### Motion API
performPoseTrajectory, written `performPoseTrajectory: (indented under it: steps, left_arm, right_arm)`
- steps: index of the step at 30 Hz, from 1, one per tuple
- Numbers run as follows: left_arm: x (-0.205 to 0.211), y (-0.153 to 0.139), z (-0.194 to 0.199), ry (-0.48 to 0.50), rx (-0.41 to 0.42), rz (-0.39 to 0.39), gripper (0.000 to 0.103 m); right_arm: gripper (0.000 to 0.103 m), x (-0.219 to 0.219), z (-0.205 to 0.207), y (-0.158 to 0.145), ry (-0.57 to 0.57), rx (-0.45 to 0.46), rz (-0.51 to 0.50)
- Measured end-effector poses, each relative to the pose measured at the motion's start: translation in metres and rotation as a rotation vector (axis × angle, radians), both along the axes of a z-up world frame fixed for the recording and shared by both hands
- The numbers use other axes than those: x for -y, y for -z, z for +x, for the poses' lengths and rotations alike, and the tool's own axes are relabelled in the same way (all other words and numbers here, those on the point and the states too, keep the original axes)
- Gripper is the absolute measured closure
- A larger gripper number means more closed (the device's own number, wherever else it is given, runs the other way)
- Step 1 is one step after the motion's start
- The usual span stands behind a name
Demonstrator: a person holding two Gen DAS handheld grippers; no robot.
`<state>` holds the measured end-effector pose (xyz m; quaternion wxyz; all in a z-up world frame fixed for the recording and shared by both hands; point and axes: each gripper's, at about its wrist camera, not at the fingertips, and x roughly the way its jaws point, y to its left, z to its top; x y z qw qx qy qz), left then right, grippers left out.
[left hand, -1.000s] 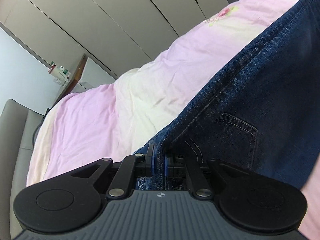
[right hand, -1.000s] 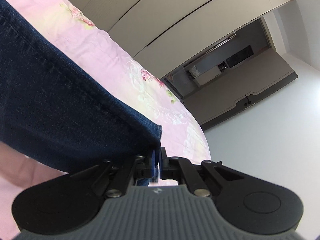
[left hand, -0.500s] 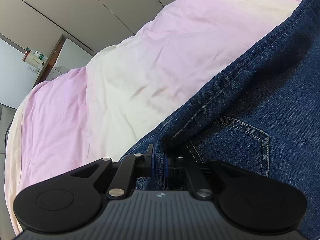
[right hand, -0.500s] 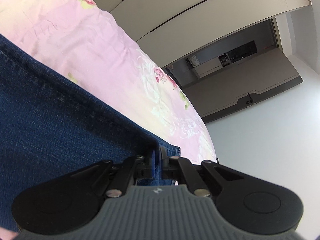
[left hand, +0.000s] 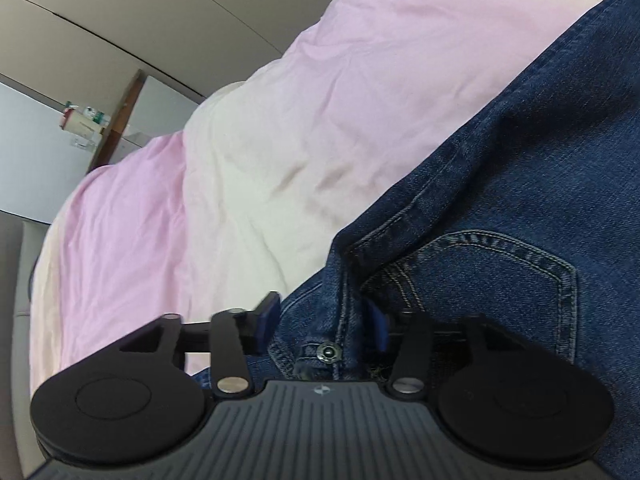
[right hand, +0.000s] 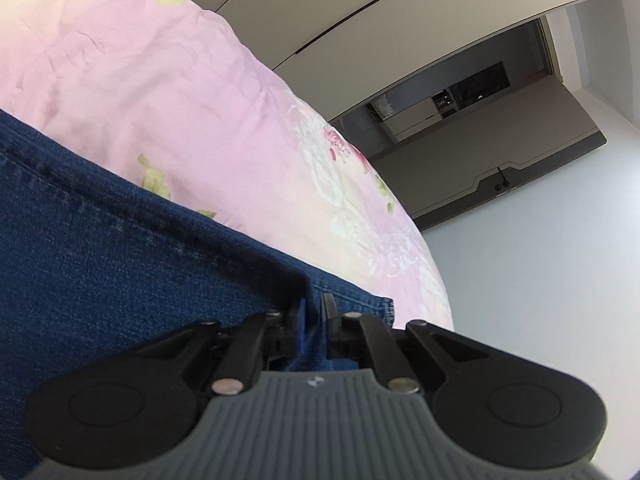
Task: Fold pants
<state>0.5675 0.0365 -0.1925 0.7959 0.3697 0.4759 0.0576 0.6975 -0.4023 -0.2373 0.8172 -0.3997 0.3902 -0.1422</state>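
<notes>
Laying the jeans (left hand: 500, 208) down on the pink bedspread (left hand: 248, 128) looks like the step in hand. The denim lies on the bed in both wrist views, with the back pocket (left hand: 516, 276) facing up and the waistband button (left hand: 329, 353) right at the left gripper (left hand: 322, 320). A folded edge runs across the right wrist view, so at least one fold seems made, lengthwise by the look of it. I can't tell how many folds are in, since most of the garment is out of frame. My guess is that a crosswise fold and some smoothing are left.

The left gripper's jaws are opening. The blue pads (left hand: 266, 316) stand apart on either side of the waistband bunch, and the denim between them is not pinched.

The right gripper (right hand: 314, 316) is nearly shut. Its pads sit close with a thin bit of denim at the jeans' corner (right hand: 352, 304) between them, so it looks to be clamped on the jeans, and it has only just begun to loosen.
</notes>
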Motion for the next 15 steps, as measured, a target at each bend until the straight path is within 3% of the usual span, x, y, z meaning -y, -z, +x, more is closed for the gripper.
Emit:
performPoseTrajectory:
  steps: [2, 3, 8, 11, 13, 15]
  left_arm:
    - [-0.001, -0.011, -0.004, 0.023, 0.01, -0.014, 0.019]
    - [-0.003, -0.019, -0.006, 0.029, 0.015, -0.034, 0.018]
    - [-0.024, -0.085, -0.023, 0.04, 0.073, -0.199, 0.015]
    - [-0.042, -0.117, -0.049, 0.021, 0.091, -0.324, 0.019]
    - [-0.052, -0.131, -0.073, 0.018, 0.094, -0.395, 0.027]
    - [-0.059, -0.139, -0.102, 0.043, 0.115, -0.446, 0.027]
  right_arm:
    - [0.046, -0.004, -0.01, -0.003, -0.018, 0.004, 0.022]
    - [0.039, -0.008, -0.014, -0.006, -0.031, 0.025, 0.013]
    - [0.032, -0.022, -0.044, -0.038, -0.13, 0.1, 0.05]
    - [0.032, -0.032, -0.074, -0.053, -0.185, 0.108, 0.162]
    - [0.034, -0.044, -0.098, -0.053, -0.211, 0.075, 0.262]
    - [0.039, -0.054, -0.121, -0.051, -0.218, 0.045, 0.346]
